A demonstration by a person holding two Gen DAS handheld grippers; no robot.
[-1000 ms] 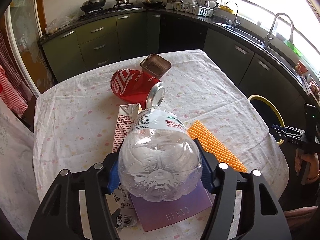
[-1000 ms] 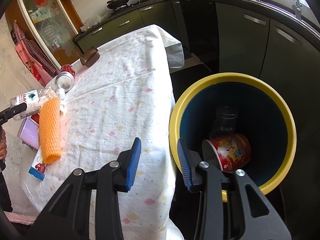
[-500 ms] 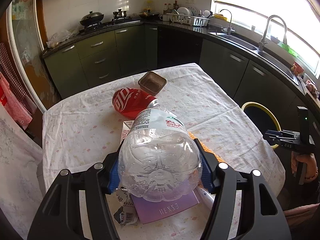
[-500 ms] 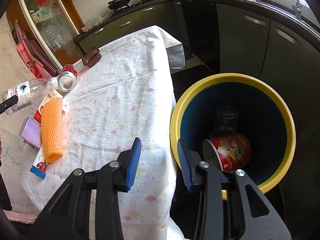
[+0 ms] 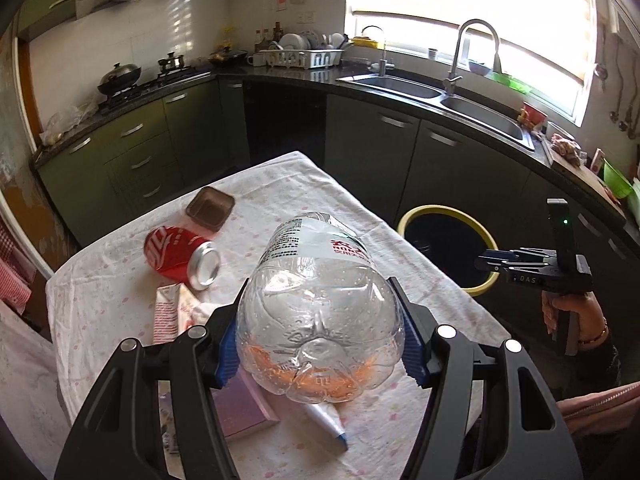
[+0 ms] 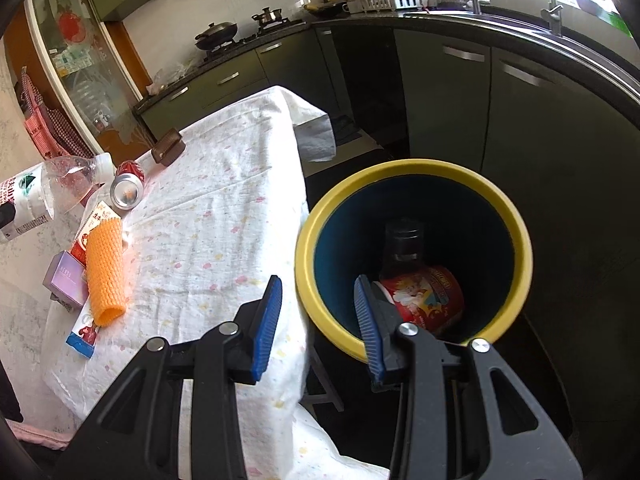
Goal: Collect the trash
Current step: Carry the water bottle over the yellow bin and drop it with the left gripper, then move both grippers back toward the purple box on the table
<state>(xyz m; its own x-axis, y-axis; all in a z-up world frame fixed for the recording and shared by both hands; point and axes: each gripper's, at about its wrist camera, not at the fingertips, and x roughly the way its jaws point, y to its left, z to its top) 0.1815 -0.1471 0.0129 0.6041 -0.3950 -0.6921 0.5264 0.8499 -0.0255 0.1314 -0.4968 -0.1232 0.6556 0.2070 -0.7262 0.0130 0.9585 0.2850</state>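
Kitchen bench: left tongs pinch a clear bottle; right tongs hang spread, empty, by the yellow-rimmed bin.

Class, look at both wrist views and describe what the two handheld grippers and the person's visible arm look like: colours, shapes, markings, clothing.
Both grippers, the left gripper and the right gripper, have black angular frames with cut-out openings, silver round rivets and blue ribbed pads. Seen from the left wrist, the right gripper carries white lettering and a small green light. The hand wears a thin bracelet and a pink sleeve.
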